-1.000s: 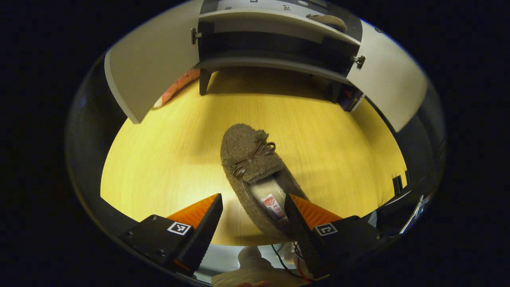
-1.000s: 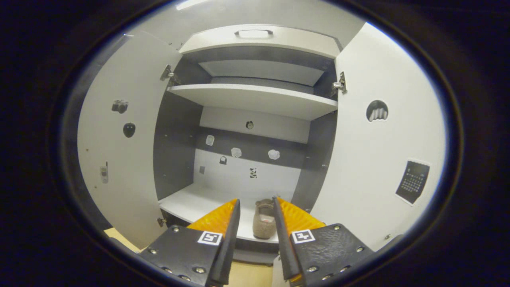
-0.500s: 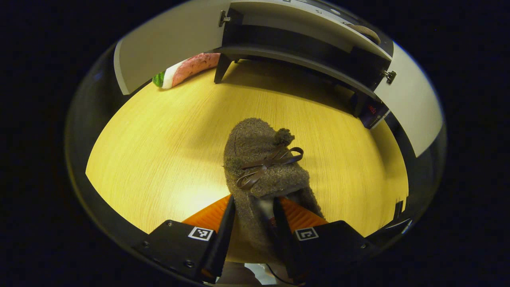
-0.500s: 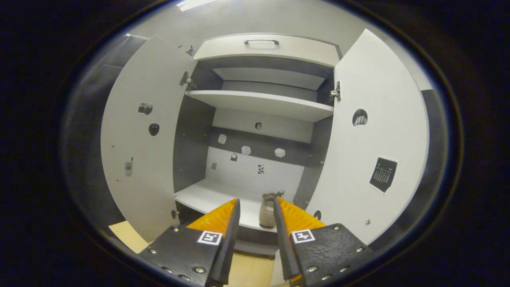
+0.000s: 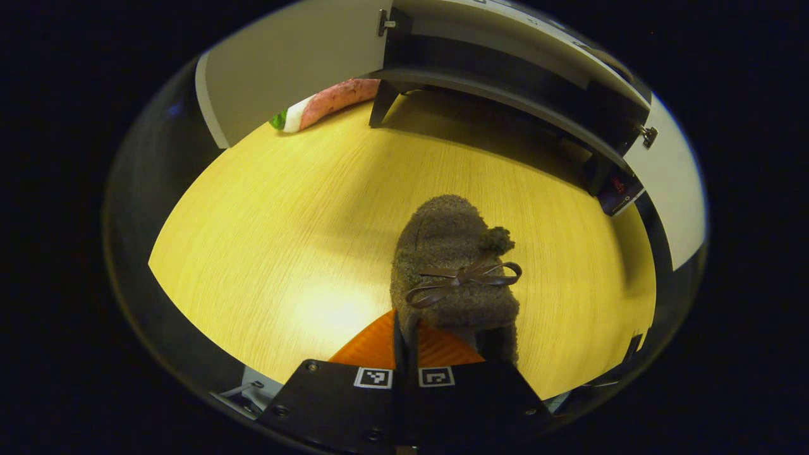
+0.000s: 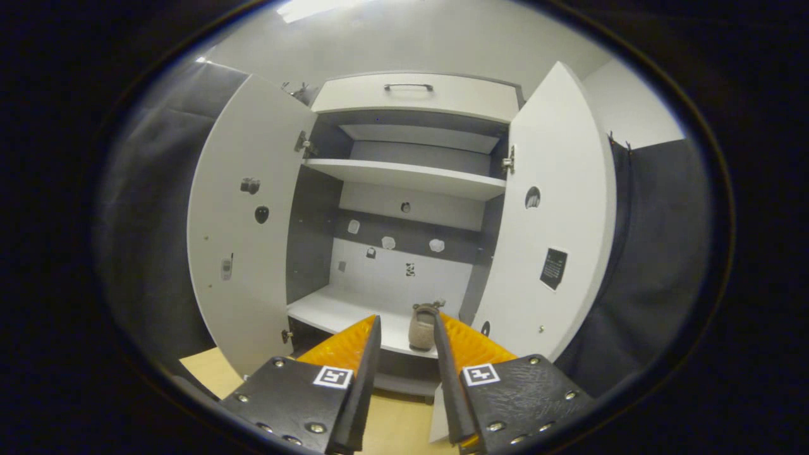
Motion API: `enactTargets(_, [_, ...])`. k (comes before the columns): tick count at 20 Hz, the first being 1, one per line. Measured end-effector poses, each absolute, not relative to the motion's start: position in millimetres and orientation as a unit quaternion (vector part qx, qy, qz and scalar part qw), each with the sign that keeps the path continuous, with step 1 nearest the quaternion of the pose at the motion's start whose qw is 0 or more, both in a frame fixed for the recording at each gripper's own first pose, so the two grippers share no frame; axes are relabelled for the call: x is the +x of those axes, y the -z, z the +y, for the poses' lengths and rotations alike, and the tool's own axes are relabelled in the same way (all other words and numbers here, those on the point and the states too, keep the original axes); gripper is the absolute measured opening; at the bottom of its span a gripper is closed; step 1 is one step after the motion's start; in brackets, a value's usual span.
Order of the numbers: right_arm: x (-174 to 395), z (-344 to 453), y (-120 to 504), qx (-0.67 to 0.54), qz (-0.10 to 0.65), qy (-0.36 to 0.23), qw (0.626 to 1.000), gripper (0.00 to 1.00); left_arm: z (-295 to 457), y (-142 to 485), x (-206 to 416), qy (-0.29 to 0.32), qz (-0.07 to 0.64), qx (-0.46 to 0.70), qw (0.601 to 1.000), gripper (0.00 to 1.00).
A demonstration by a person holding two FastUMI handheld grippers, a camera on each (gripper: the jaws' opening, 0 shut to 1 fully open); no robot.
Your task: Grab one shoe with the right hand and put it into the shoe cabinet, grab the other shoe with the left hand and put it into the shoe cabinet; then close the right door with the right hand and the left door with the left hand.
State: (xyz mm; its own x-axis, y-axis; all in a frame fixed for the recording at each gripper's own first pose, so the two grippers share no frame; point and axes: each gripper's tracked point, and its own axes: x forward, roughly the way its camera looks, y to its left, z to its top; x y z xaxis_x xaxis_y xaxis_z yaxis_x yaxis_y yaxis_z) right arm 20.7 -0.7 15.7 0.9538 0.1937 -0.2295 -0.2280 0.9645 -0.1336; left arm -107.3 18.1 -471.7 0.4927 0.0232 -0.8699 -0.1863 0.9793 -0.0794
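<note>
**Left gripper clamps the slipper; right gripper backs off from the cabinet**

Closing from a wide gap a second ago, the left gripper (image 5: 404,338) now has its fingers drawn nearly together at the bottom centre of the left gripper view, pinching the heel edge of the fuzzy brown slipper (image 5: 452,265). That slipper, with its thin brown bow and small pompom, sits toe-away on the yellow wooden floor (image 5: 284,240) in the lower middle of the frame. Its insole label, seen earlier, is now covered. Along the upper edge runs the base of the shoe cabinet (image 5: 505,88), with an open door (image 5: 284,63) at upper left.

In the right gripper view the cabinet looks smaller than half a second ago, so the right gripper (image 6: 402,354) has pulled back. Its fingers at the bottom centre stand a moderate gap apart and hold nothing. Seen between them, the other slipper (image 6: 422,323) rests on the lower shelf (image 6: 335,313), toward the right side. Both the left door (image 6: 246,221) and the right door (image 6: 556,215) stand wide open. Small stickers dot the doors and back panel, and a dark label (image 6: 553,268) sits on the right door; its writing is too small to read. A drawer (image 6: 411,95) with a dark handle tops the cabinet.
</note>
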Motion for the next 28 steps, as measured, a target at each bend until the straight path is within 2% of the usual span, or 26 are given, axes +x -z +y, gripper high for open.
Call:
enactTargets(2, [14.1,-12.9,-18.9,-0.071,0.106,-0.094,0.987,0.46,19.0,465.5,-103.5,-0.059,0.502,-0.081,0.859,0.01])
enactTargets(4, [7.4,-22.3,-21.7,-0.064,0.106,-0.086,0.989,0.49,25.2,455.5,-95.6,-0.058,0.491,-0.073,0.866,0.01])
enactTargets(5, [3.7,-25.7,-23.0,-0.063,0.105,-0.085,0.989,0.46,25.9,446.0,-91.4,-0.056,0.483,-0.07,0.871,0.01])
enactTargets(6, [1.9,-30.3,-23.6,-0.063,0.105,-0.082,0.989,0.49,24.6,436.3,-87.7,-0.053,0.477,-0.07,0.875,0.01])
enactTargets(11, [-15.2,-38.7,-26.3,-0.035,0.102,-0.09,0.99,0.49,23.4,369.6,-61.5,-0.038,0.43,-0.063,0.9,0.01])
enactTargets(12, [-17.8,-39.7,-27.0,-0.031,0.1,-0.091,0.99,0.46,22.6,353.7,-55.5,-0.035,0.421,-0.062,0.904,0.01])
enactTargets(16, [-30.0,-50.2,-32.1,-0.016,0.096,-0.094,0.991,0.46,19.1,298.4,-16.5,-0.026,0.375,-0.06,0.925,0.01])
enactTargets(17, [-32.1,-54.2,-33.3,-0.015,0.094,-0.092,0.991,0.49,15.1,286.2,-5.9,-0.025,0.363,-0.062,0.929,0.01])
enactTargets(18, [-33.9,-59.1,-34.4,-0.016,0.092,-0.089,0.992,0.46,10.6,272.1,4.5,-0.021,0.355,-0.066,0.932,0.01])
enactTargets(24, [-45.2,-83.1,-41.9,-0.011,0.086,-0.071,0.994,0.46,-13.5,186.6,77.5,-0.003,0.282,-0.069,0.957,0.01])
enactTargets(25, [-45.9,-89.0,-43.3,-0.014,0.084,-0.064,0.994,0.49,-18.2,172.9,91.2,0.001,0.273,-0.073,0.959,0.01])
enactTargets(26, [-47.6,-94.7,-44.0,-0.016,0.083,-0.058,0.995,0.46,-21.7,162.1,103.8,0.004,0.266,-0.075,0.961,0.0])
enactTargets(28, [-49.7,-102.1,-45.7,-0.018,0.083,-0.048,0.995,0.46,-26.2,142.4,128.9,0.007,0.252,-0.075,0.965,0.0])
